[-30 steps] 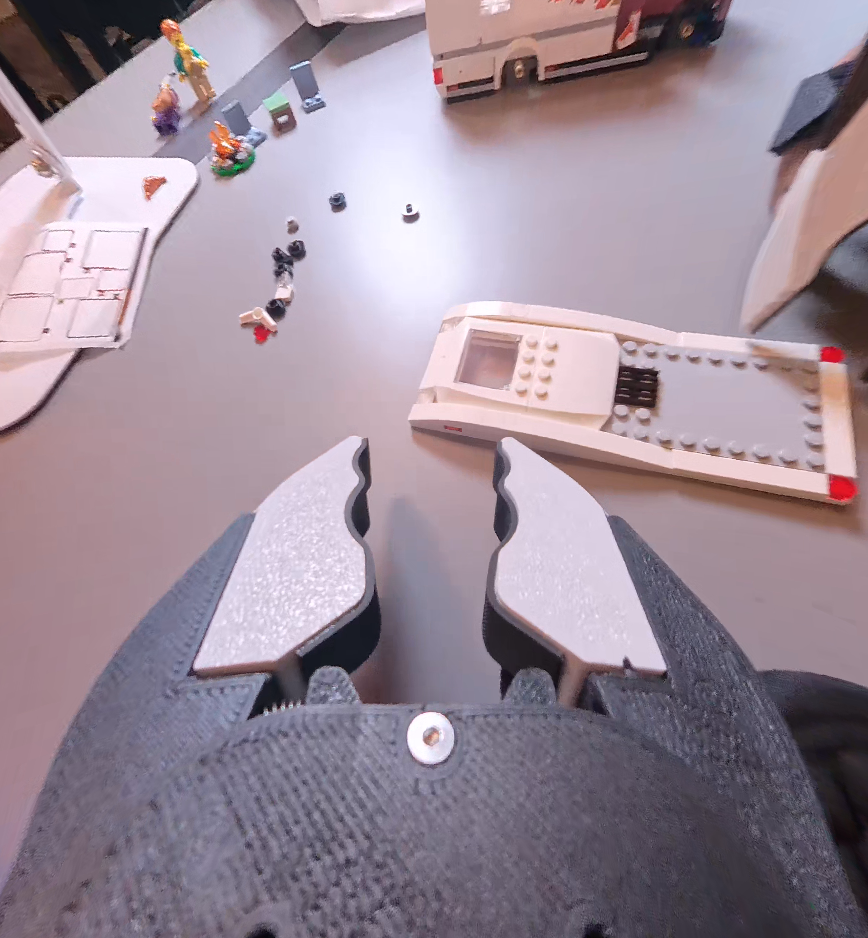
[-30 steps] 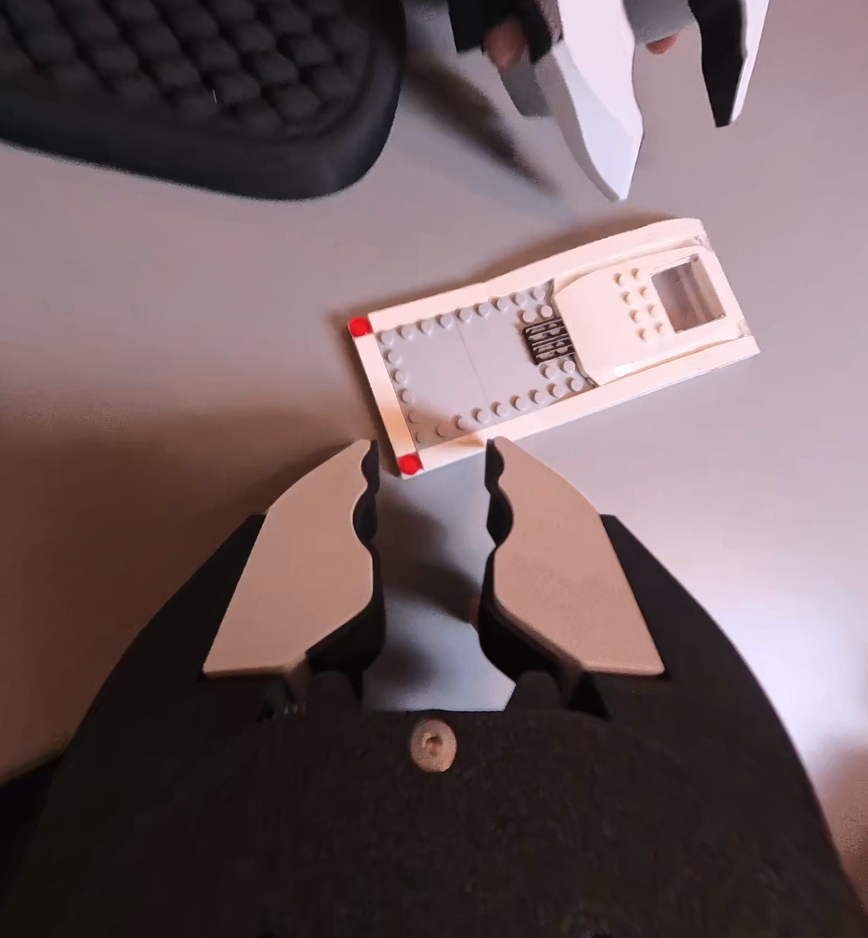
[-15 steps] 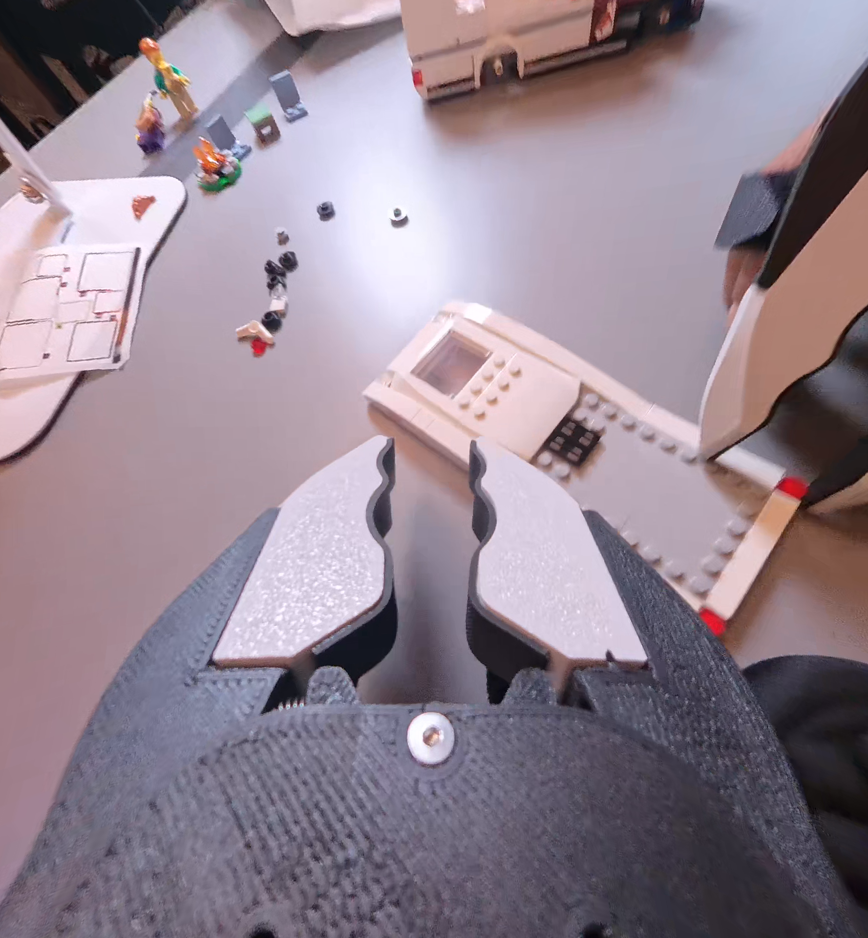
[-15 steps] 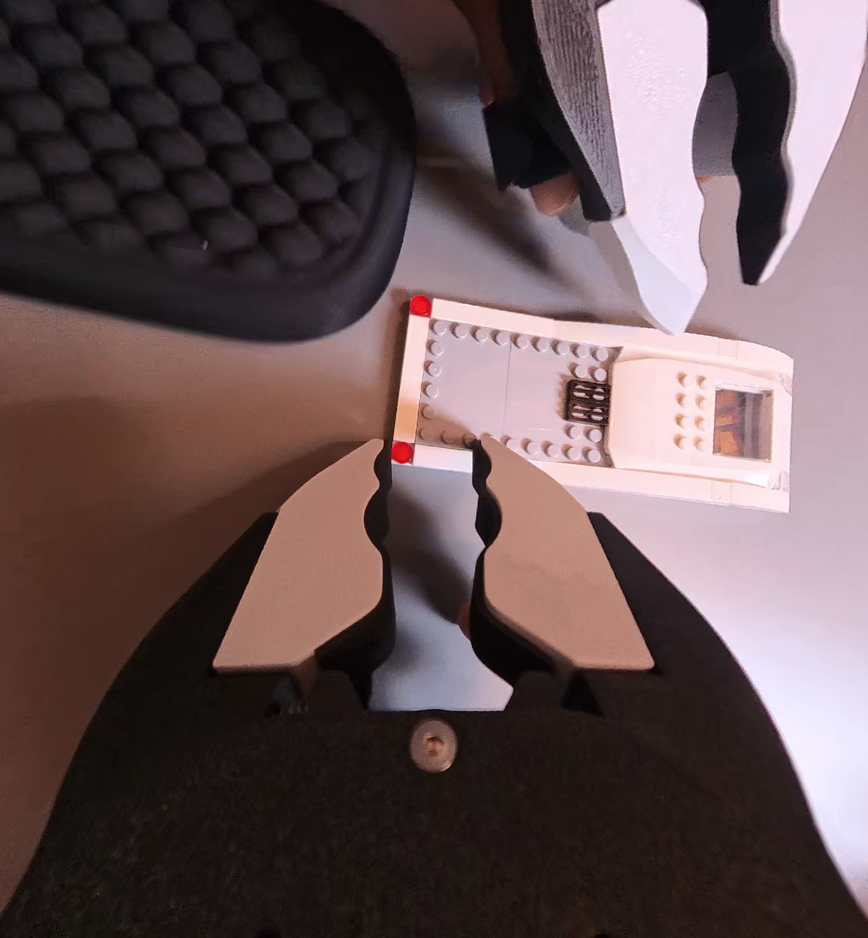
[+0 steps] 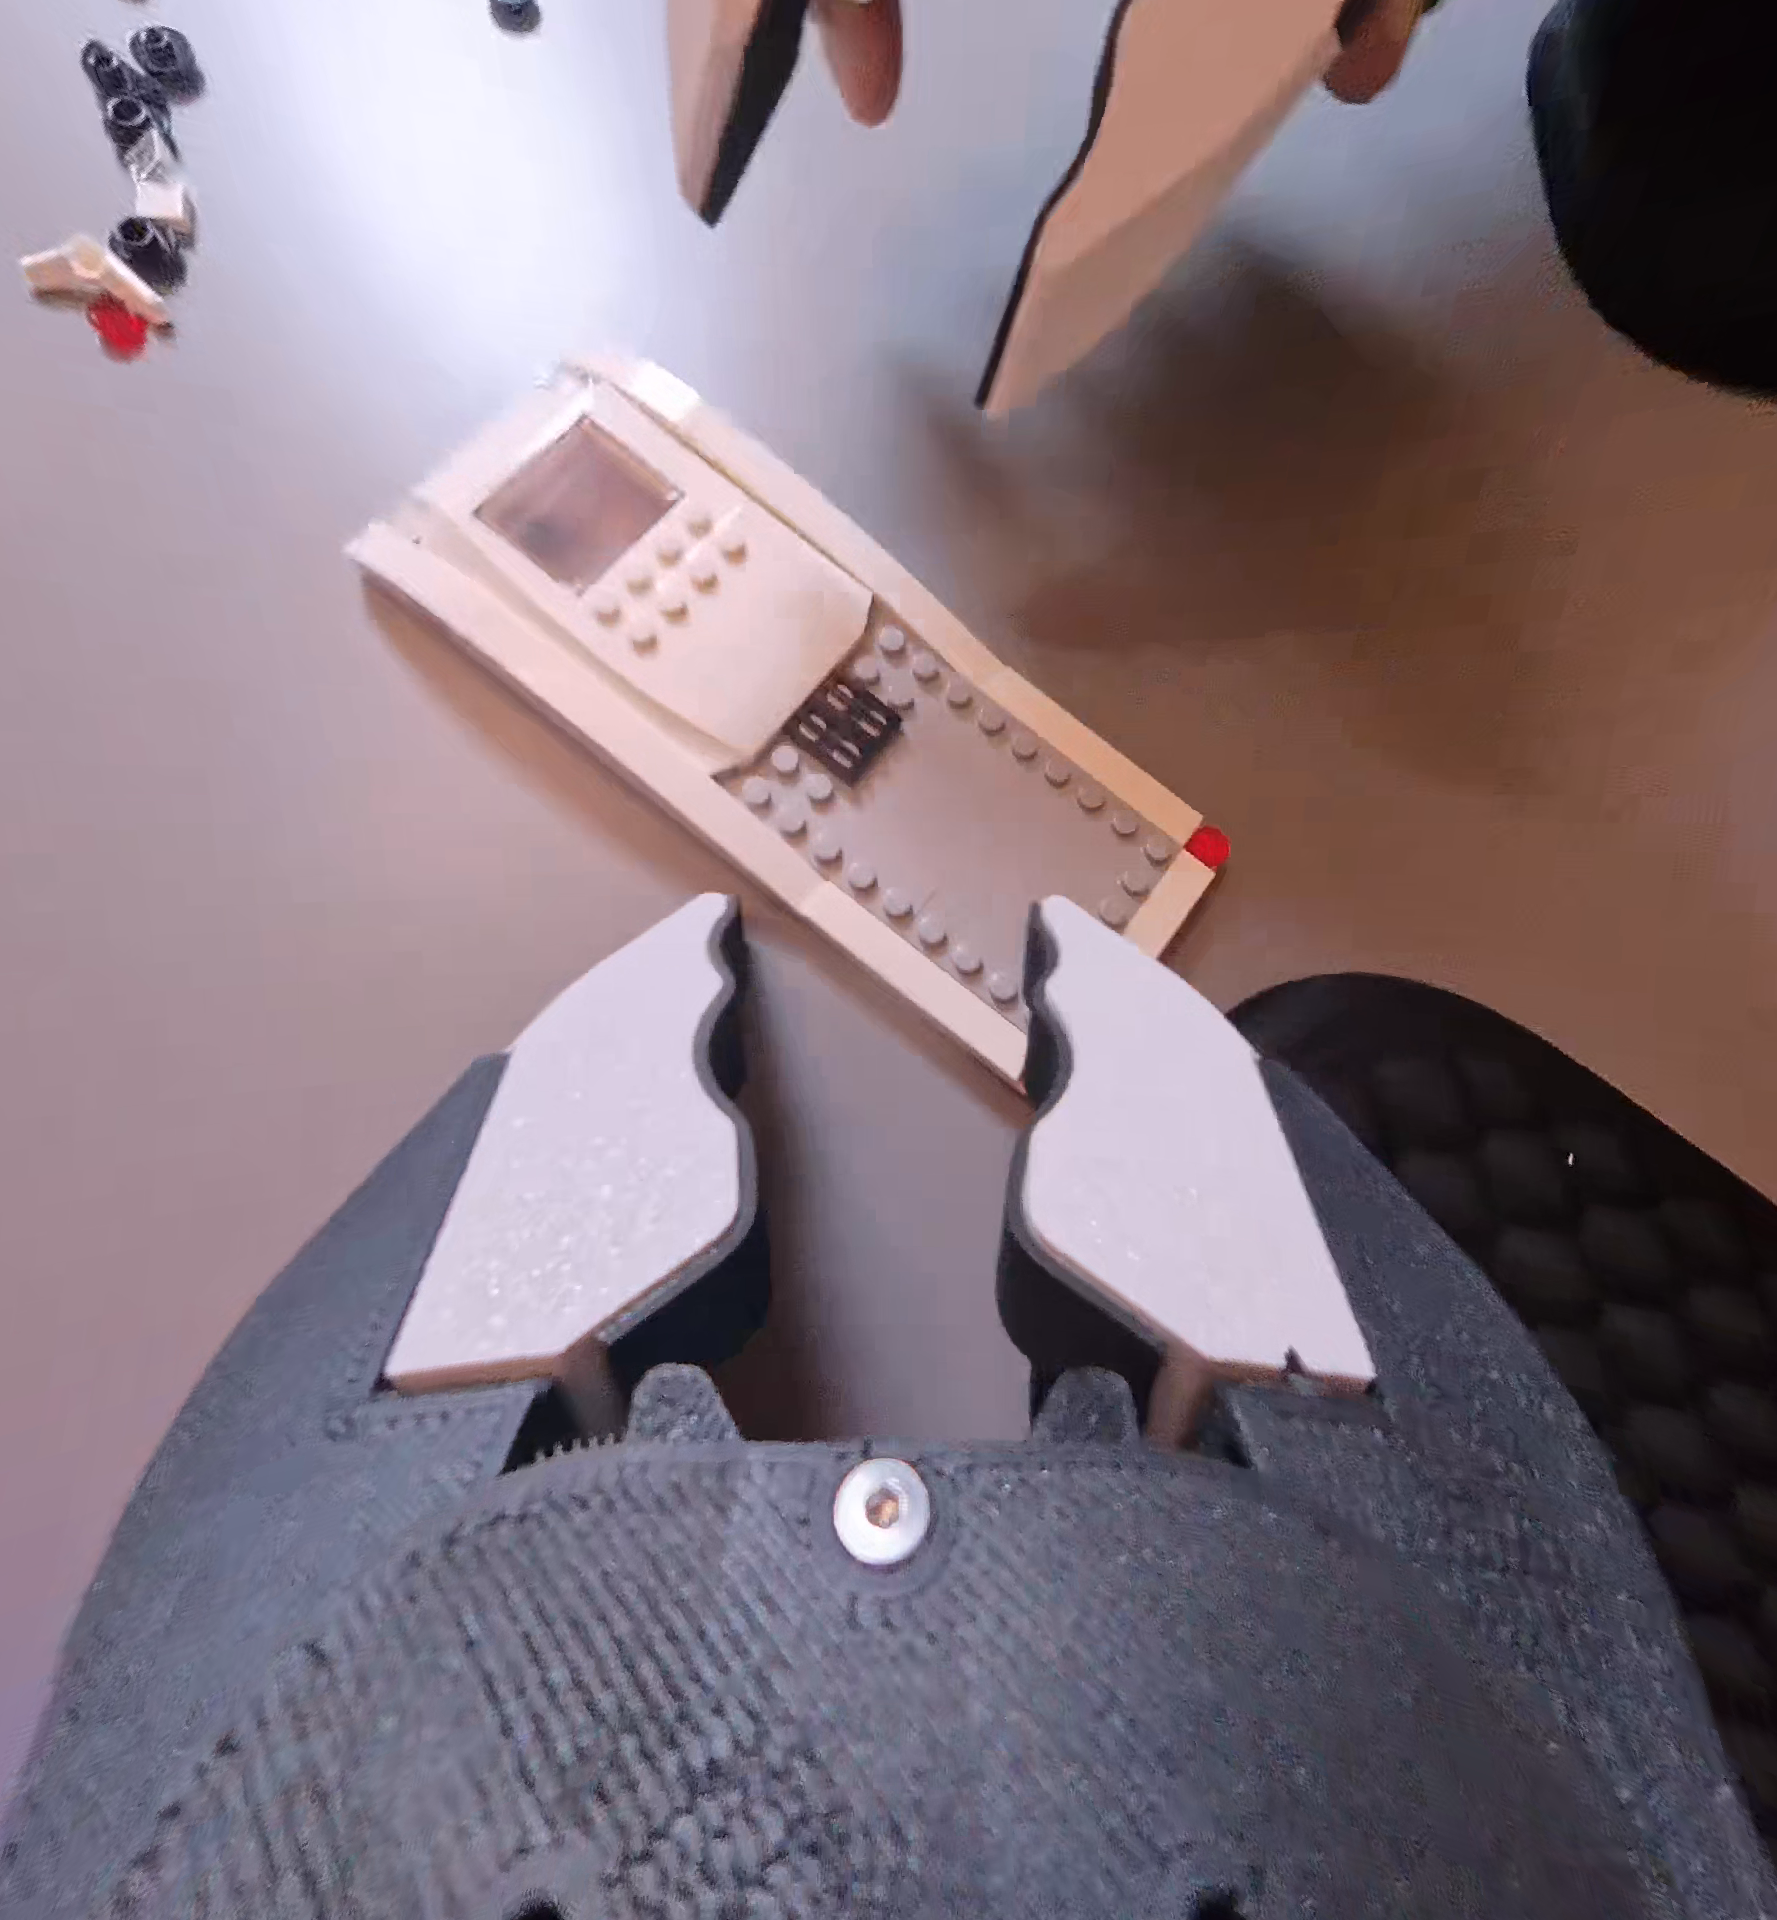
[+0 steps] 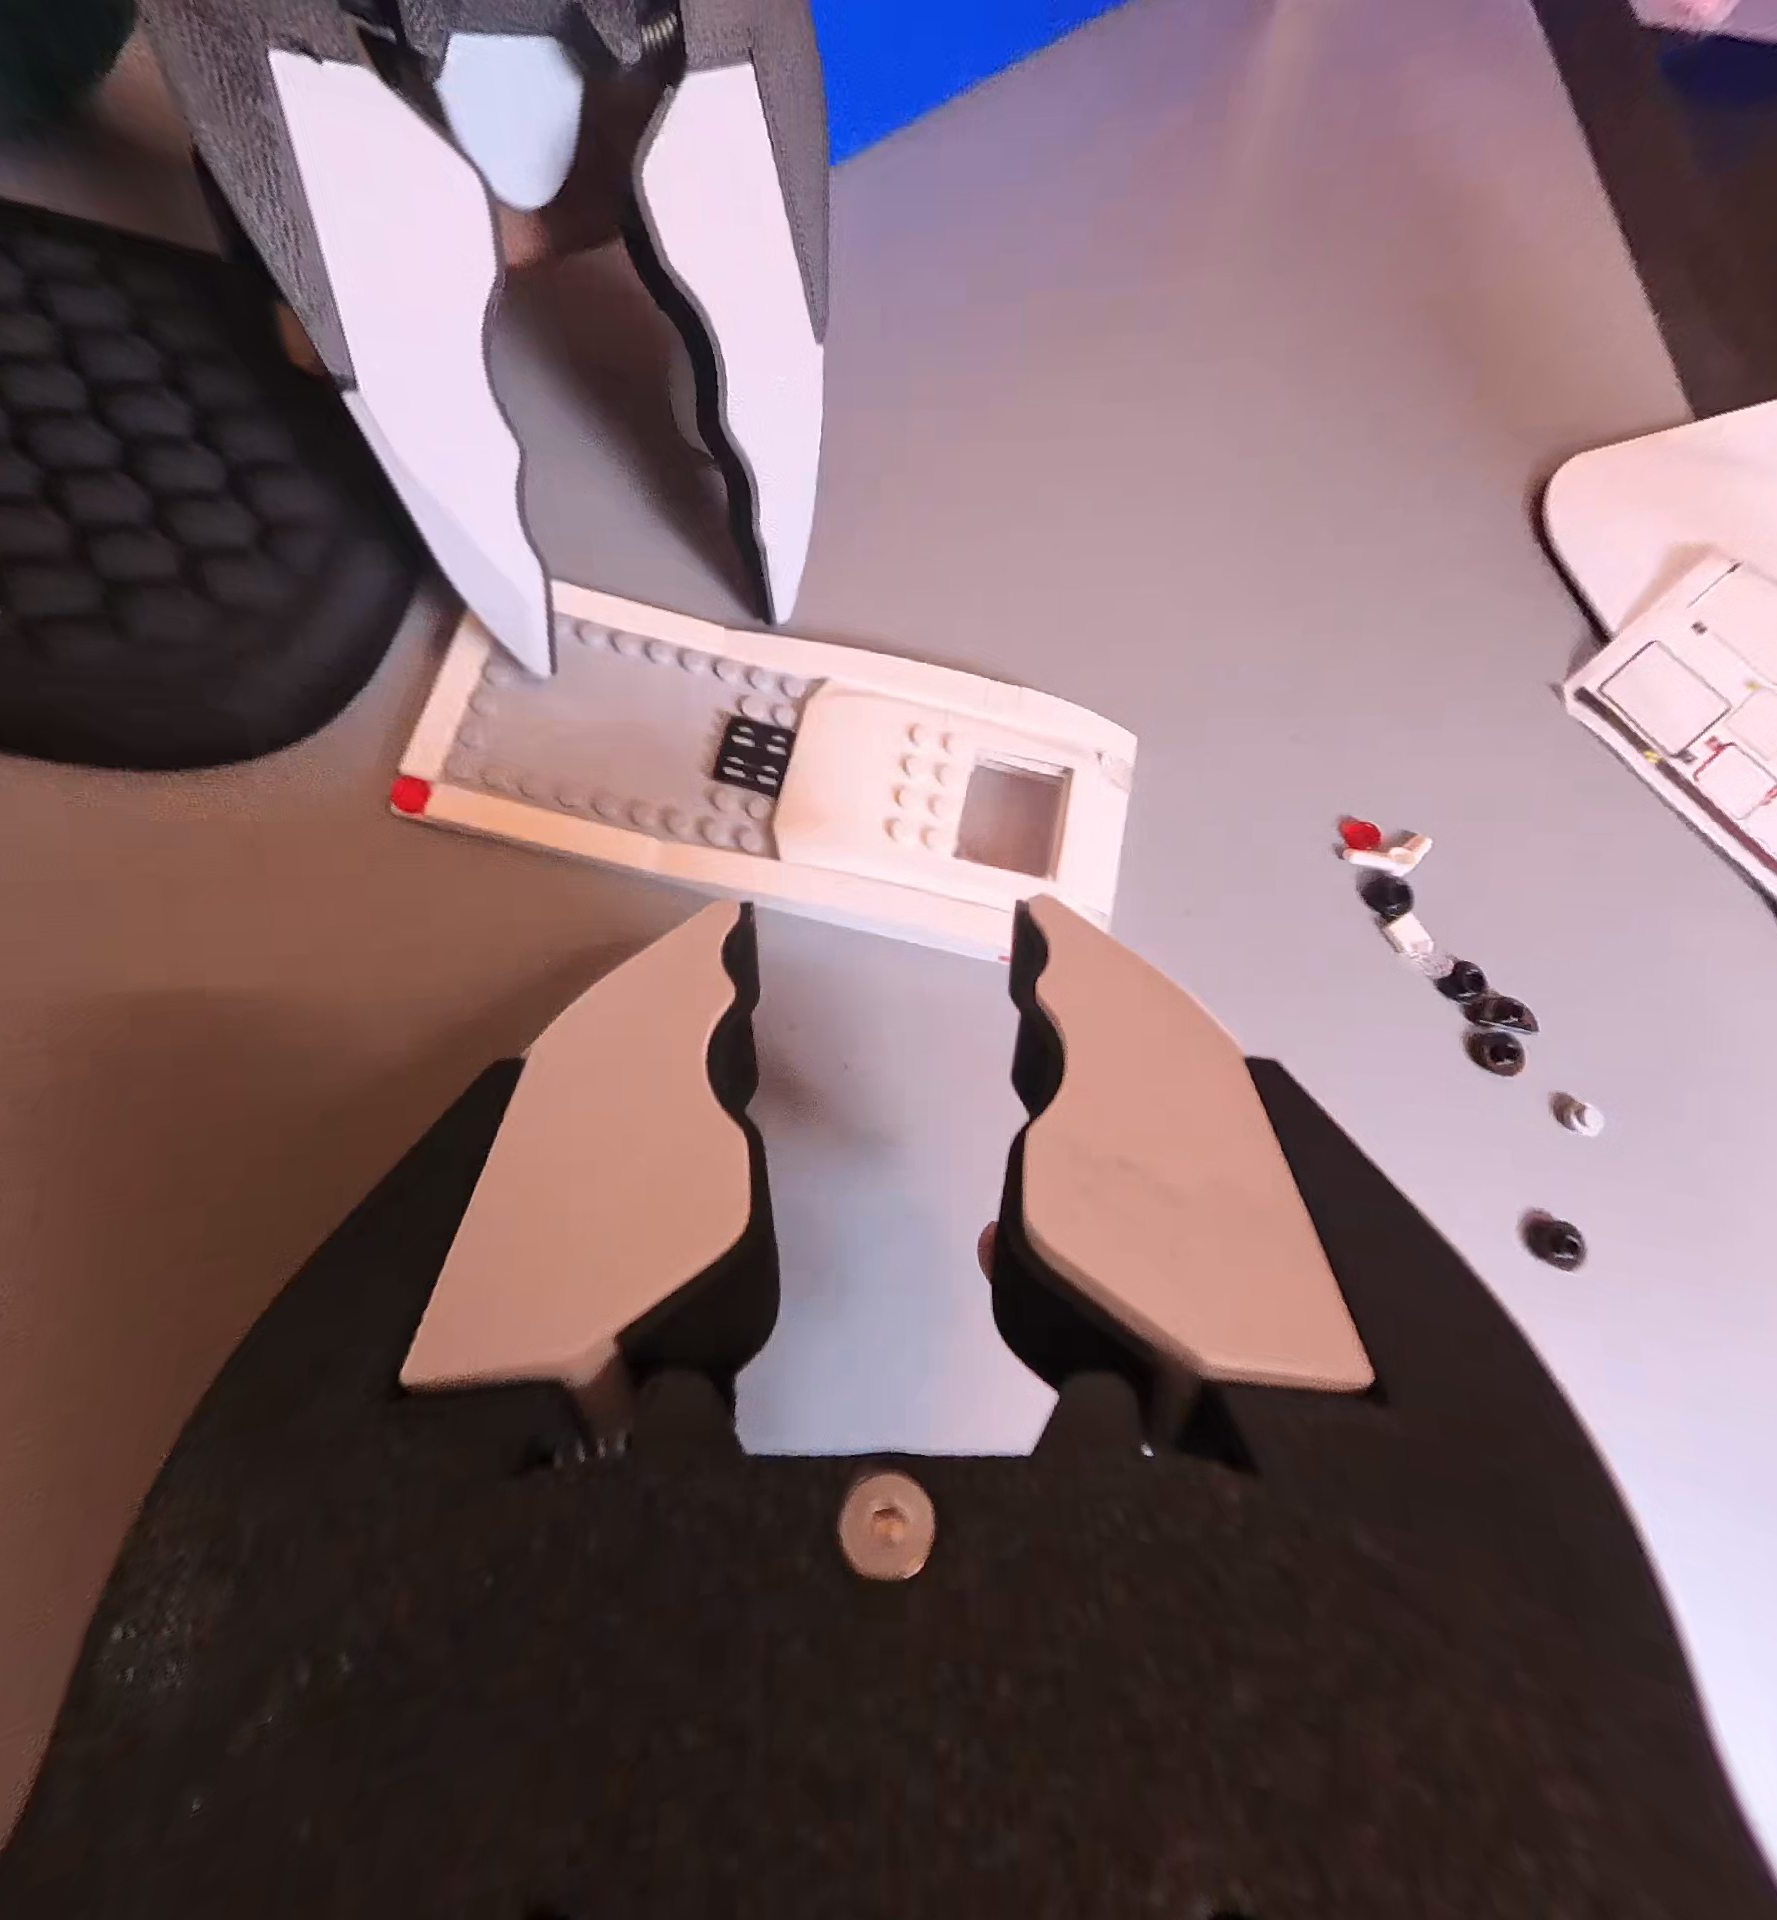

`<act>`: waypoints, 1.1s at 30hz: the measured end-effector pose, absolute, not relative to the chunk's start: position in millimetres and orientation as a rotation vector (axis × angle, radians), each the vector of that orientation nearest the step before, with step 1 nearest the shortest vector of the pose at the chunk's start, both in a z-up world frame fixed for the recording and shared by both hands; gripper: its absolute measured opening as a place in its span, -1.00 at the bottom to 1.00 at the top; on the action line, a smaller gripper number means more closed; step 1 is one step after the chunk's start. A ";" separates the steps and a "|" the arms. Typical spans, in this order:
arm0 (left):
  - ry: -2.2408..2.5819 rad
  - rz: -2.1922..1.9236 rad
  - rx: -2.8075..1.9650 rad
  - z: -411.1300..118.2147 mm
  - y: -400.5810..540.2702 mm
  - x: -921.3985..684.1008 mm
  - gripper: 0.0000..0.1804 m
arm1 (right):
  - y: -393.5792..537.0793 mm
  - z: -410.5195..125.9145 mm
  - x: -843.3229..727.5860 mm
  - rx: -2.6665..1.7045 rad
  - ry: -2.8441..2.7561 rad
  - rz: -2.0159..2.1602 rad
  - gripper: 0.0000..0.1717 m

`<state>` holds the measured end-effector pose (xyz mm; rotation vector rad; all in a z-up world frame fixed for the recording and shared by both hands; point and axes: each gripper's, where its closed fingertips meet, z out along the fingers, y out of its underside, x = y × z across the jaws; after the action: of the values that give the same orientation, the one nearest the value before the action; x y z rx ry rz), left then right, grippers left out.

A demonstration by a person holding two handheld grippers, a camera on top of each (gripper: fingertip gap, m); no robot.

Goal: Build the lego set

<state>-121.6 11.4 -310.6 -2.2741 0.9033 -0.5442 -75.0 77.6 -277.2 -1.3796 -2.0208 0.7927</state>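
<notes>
Wrist views face each other (close, downward), sharing the brick plate.

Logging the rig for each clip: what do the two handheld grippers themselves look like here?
Both match in build. The left gripper has a dark grey, ridged printed body, the right gripper a black one. Each carries two flat pale fingers with wavy black inner edges tapering to points, plus a silver screw centred on the body. No cables or markings show.

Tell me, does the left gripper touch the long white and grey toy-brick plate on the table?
Cannot tell. In the right wrist view one finger of the left gripper overlaps the plate's studded end, but contact is unclear.
</notes>
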 end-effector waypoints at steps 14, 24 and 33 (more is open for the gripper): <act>1.444 -0.840 -2.058 -311.6 47.9 -96.1 -0.62 | 101.3 -309.7 -51.0 -1.192 -2.582 0.415 0.04; 1.151 -0.522 -1.941 -276.1 83.2 -102.4 -0.44 | 98.2 -318.9 -35.9 -1.648 -2.389 0.417 -0.13; 0.821 -0.409 -1.849 -257.9 72.2 -117.8 -0.48 | 127.7 -231.3 -65.7 -1.518 -1.928 0.665 -0.10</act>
<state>-117.8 72.2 -257.9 -1.8487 0.8215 -0.4092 -65.7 127.7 -231.3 -1.5176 -1.9283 0.6650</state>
